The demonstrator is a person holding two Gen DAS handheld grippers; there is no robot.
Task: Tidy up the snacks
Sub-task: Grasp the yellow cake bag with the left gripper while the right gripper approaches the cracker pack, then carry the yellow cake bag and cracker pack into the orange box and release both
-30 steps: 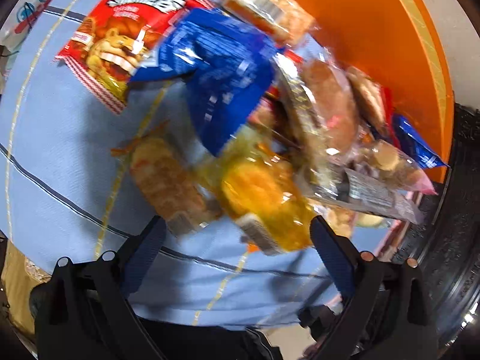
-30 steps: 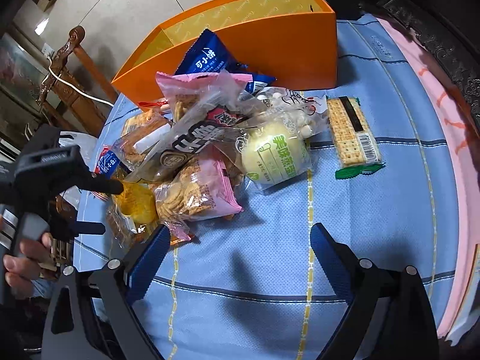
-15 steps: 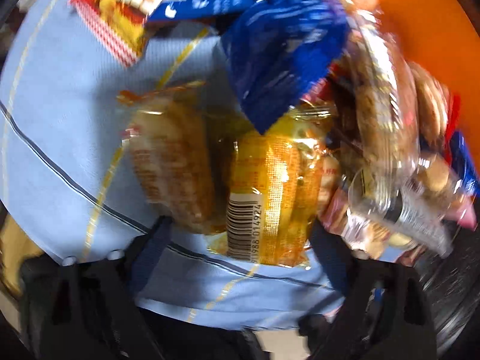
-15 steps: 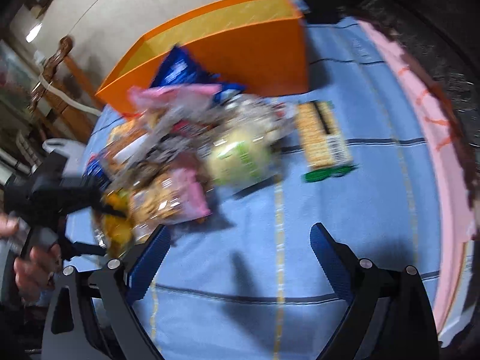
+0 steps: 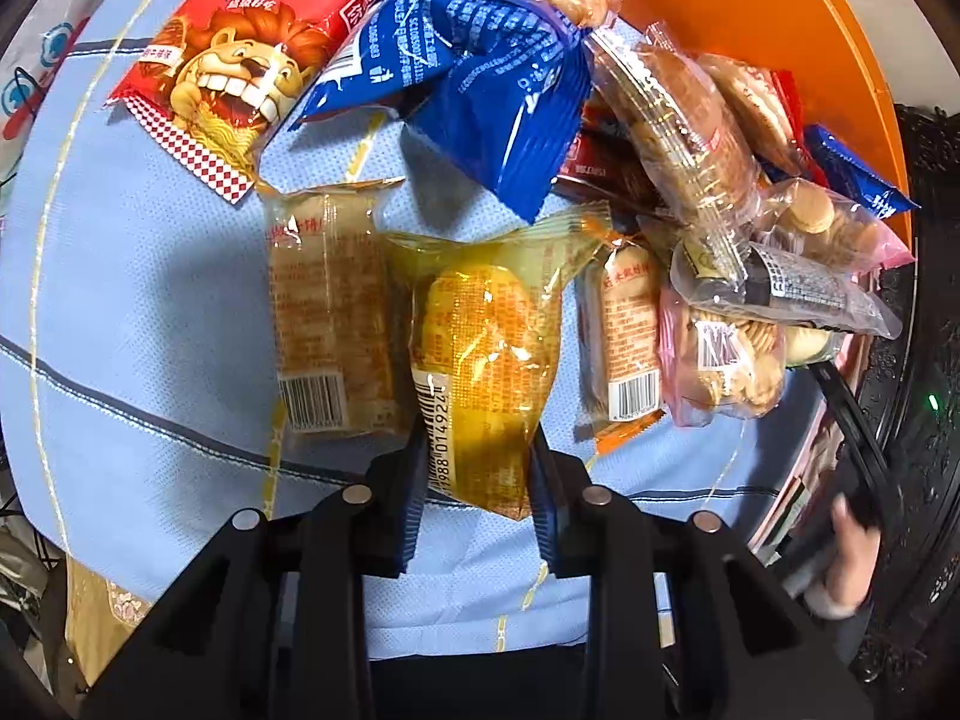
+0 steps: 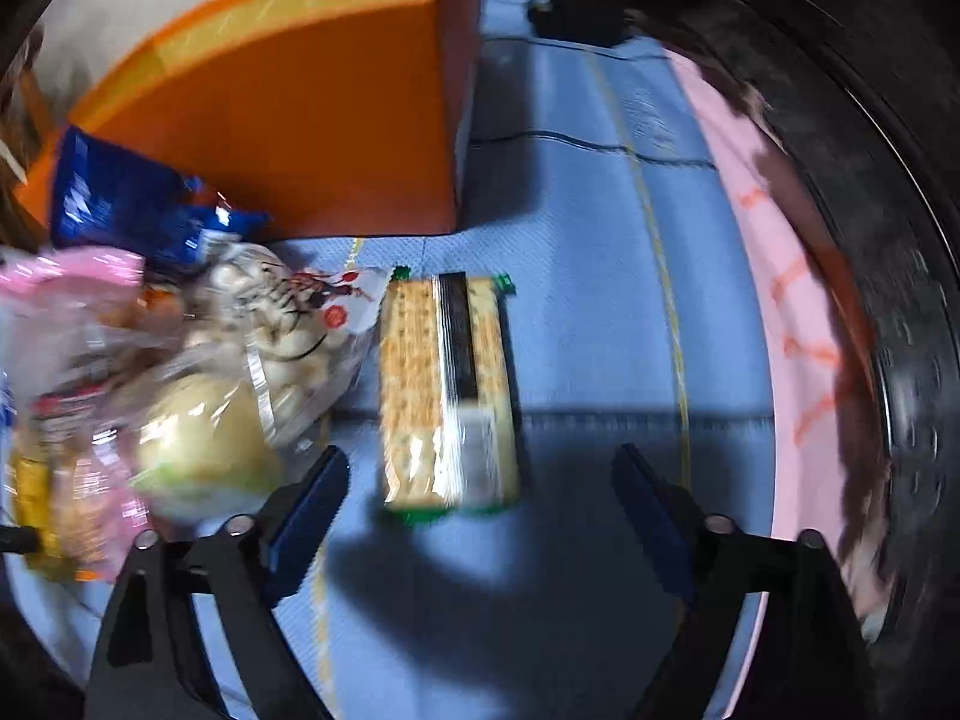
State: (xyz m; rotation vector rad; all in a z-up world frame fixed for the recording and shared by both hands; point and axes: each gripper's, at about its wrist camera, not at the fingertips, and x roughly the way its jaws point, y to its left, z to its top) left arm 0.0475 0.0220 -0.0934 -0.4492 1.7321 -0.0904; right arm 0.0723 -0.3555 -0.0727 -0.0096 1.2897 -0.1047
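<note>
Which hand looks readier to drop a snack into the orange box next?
Left. The left gripper is shut on the yellow snack pack, while the right gripper is open above the cracker pack, gripping nothing.

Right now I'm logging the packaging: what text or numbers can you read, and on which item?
"脆脆香": red lion packet.
"988 014924", partly hidden barcode digits: yellow cake packet.
Blue packet: white print too small.
Other barcodes and pink bags: unreadable.
Cracker pack: blurred, nothing legible.
</note>
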